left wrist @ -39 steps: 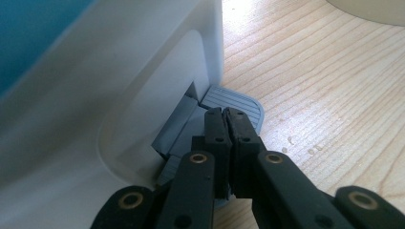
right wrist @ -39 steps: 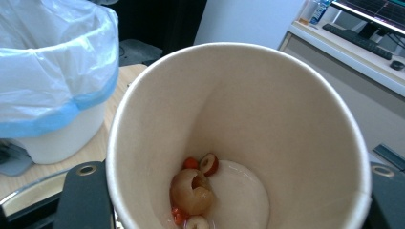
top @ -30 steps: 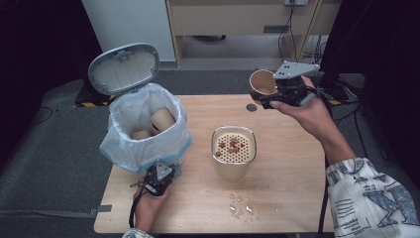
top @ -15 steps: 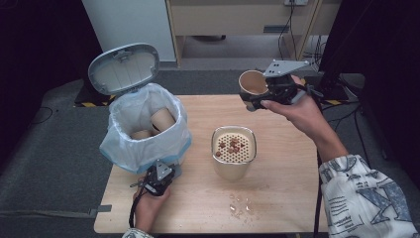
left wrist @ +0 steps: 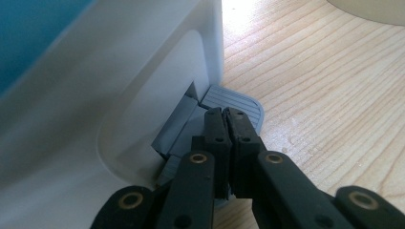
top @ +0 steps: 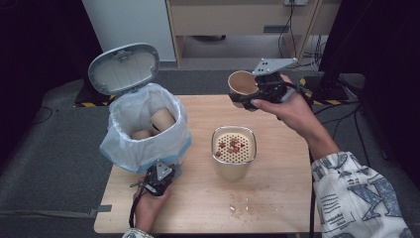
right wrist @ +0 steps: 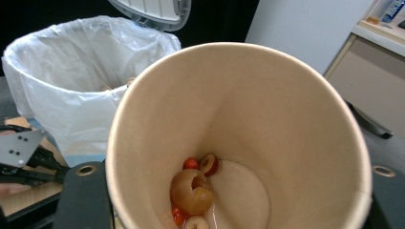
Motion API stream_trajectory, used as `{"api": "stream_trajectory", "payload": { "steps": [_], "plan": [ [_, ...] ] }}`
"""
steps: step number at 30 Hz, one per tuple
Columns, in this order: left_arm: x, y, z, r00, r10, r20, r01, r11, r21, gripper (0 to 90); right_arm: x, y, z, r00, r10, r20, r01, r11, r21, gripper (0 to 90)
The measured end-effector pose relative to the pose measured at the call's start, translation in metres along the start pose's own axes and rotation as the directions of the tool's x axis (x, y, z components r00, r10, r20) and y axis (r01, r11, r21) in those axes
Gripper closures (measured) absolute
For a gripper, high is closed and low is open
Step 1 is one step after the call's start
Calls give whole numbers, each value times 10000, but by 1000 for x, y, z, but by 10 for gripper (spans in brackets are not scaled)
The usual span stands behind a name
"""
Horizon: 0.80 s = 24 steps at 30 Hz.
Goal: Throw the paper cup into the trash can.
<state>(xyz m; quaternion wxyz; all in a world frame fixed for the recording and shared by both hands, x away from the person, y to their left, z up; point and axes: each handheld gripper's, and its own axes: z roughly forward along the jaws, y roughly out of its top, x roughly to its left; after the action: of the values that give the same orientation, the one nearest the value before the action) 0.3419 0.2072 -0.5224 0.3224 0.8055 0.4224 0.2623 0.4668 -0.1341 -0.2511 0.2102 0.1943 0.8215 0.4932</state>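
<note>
Cup (top: 241, 83), dregs inside, riding in right tongs (top: 252, 94), pinching its wall; strainer (top: 234, 147) lying below, nearer the person. Left tongs (left wrist: 227, 125), pressed together, holding down bin pedal (left wrist: 239, 102).

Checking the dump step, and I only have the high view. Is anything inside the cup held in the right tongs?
Observer: Yes. The right gripper view shows red berries, a brown fruit and some liquid at the bottom of the paper cup.
Operator: What are the left tongs on?
Observer: In the left gripper view, the left tongs rest their tips on the grey pedal of the bin.
Operator: Gripping it?
Observer: No. The jaws are pressed together with nothing between them.
</note>
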Motion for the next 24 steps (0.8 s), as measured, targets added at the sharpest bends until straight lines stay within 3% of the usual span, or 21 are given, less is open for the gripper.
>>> {"api": "stream_trajectory", "payload": {
  "steps": [24],
  "plan": [
    [0, 0, 0, 10000, 44, -21, -44, 10000, -3, 872, 32, 28, 47, 9982, 26, -595, -11, 9997, 241, 312]
  ]
}}
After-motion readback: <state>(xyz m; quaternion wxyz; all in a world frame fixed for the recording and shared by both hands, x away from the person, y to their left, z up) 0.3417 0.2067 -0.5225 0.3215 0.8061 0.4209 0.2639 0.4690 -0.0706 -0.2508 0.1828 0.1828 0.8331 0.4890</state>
